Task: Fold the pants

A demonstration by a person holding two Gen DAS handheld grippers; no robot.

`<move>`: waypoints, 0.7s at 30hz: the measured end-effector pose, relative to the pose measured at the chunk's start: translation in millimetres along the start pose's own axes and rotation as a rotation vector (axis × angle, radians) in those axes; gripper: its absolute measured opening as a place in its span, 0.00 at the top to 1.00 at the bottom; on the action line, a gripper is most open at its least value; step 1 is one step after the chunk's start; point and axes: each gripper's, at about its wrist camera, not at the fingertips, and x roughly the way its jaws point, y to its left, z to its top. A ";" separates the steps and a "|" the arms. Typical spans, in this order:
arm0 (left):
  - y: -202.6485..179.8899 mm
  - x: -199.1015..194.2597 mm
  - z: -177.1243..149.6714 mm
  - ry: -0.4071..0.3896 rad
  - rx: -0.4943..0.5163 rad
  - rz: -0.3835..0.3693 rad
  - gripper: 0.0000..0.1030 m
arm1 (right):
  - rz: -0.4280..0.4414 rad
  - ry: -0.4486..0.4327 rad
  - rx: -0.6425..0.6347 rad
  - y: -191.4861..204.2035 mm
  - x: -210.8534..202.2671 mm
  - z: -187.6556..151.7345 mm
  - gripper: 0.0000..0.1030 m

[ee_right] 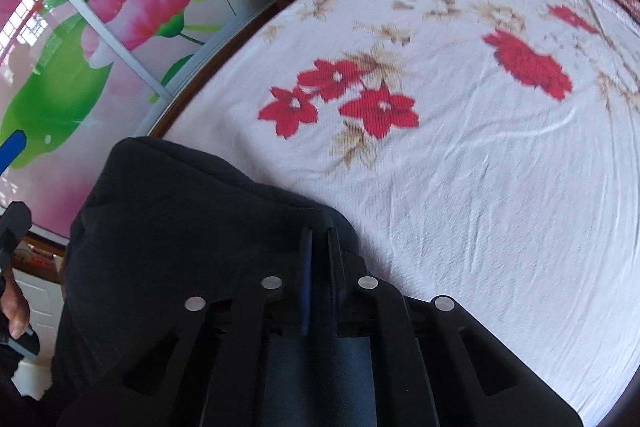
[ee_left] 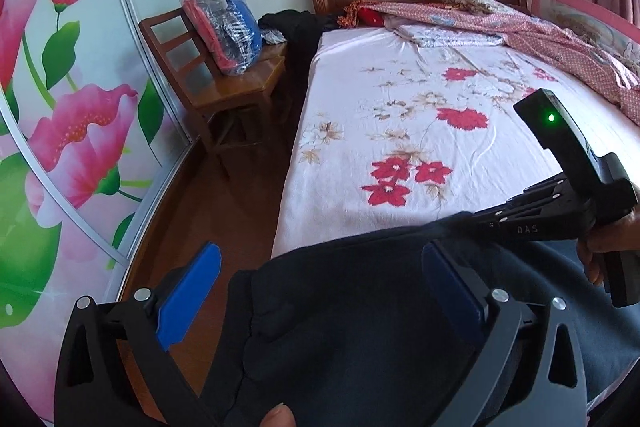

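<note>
The left gripper (ee_left: 320, 311), a black frame with blue rubber pads, stands spread as wide as it goes. One pad hangs out past the bed's left edge, over the brown wooden floor (ee_left: 208, 211); the other sits against the dark navy, soft cotton pants (ee_left: 340, 327), pressing on nothing. So the garment has no hold on this side. The pants lie bunched at the near left corner of the bed, on the white sheet printed with red flowers (ee_left: 400, 131), with their left part apparently reaching the mattress edge.

That is the first risk: with the left side released, any tug from the other gripper could drag the heap sideways, and loose cloth could slide off the edge toward the floor.

Further right, the right gripper (ee_right: 318, 239) is clenched on a pinch of the same pants (ee_right: 180, 227), its two fingers almost meeting with dark fabric between them. The bite looks small and near a fold, so it may catch only one layer. Lifted that way, the pants would probably hang twisted and not open flat. A thin pinch could also slip out under the garment's weight.
</note>
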 end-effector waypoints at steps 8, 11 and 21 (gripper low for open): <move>-16.1 -10.8 -16.4 0.032 0.022 -0.037 0.02 | -0.023 -0.336 0.341 -49.6 -152.0 -105.3 0.51; -45.7 -31.0 -15.4 0.002 0.056 -0.098 0.02 | -0.167 -0.414 0.549 -88.8 -213.1 -210.3 0.51; -172.8 -75.6 -22.8 0.006 0.267 -0.266 0.02 | -0.456 -0.554 1.257 -203.6 -314.2 -479.9 0.51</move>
